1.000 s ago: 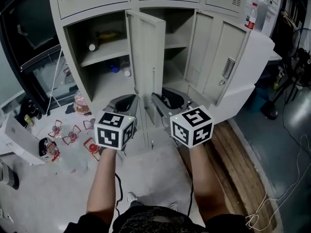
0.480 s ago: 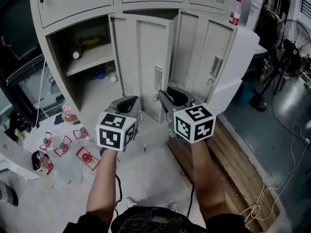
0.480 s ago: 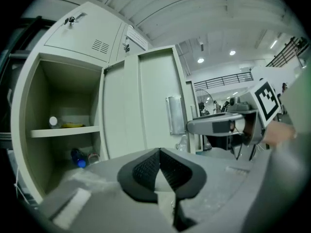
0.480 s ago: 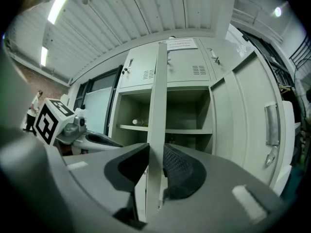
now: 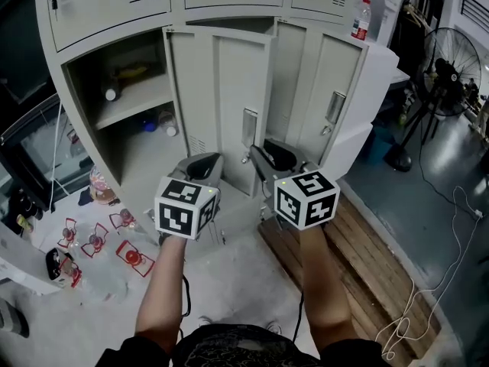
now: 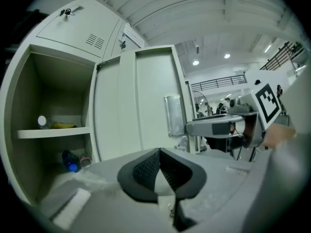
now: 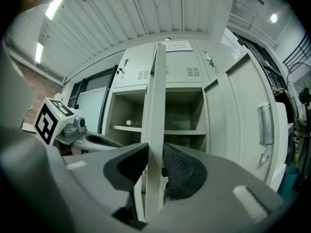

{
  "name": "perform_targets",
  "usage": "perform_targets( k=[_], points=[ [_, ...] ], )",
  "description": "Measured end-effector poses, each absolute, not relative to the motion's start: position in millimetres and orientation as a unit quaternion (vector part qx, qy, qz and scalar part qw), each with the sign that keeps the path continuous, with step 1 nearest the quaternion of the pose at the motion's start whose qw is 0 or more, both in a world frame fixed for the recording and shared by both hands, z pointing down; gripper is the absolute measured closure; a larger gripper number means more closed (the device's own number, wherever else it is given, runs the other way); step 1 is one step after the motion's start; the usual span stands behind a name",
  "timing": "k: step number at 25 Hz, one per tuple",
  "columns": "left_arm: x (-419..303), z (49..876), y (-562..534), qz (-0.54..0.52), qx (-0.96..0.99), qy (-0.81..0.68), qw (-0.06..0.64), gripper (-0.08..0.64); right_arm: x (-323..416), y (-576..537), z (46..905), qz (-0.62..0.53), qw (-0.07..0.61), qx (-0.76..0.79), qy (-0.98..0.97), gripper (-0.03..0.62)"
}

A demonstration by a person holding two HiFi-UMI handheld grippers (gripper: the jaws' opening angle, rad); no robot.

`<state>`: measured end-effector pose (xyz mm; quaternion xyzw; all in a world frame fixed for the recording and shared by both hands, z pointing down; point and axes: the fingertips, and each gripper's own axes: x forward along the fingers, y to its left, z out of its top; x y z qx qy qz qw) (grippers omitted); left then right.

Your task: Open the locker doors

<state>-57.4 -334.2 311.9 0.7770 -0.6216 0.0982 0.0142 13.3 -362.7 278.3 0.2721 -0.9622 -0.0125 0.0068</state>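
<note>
Pinching the locker door [image 7: 155, 106] by its edge to swing it: right gripper [image 7: 154, 152], jaws just eased slightly; left gripper [image 6: 159, 152] pressed together, empty.

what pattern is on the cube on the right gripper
Black-and-white square markers on each visible face of the cube; it shows best in the head view.

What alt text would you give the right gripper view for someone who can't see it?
Two dark fingers of the right gripper pinch the edge of a pale locker door, having just loosened slightly. Behind it stand open shelved compartments; another open door is at right, the left gripper at left.
</note>
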Motion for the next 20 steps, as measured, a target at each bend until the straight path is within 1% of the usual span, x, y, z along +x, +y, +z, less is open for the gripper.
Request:
perform_targets(
  k=[7, 11, 15, 20],
  points=[
    [-51, 316, -323, 0.091, 0.763, -0.64, 0.016, 0.56, 27, -348, 281, -0.01, -0.007, 0.274, -0.962, 0.485],
    [-51, 327, -307, 0.092, 0.746, -0.659, 0.026, 0.56, 39, -339, 288, -0.007, -0.002, 0.273, -0.962, 0.486],
    [-66, 340, -278, 0.092, 0.711, -0.696, 0.04, 0.56, 34, -324, 306, 0.007, 0.008, 0.237, -0.971, 0.488],
    [-84, 347, -239, 0.089, 0.659, -0.745, 0.048, 0.56, 20, -306, 325, 0.023, 0.014, 0.183, -0.983, 0.506]
  ],
)
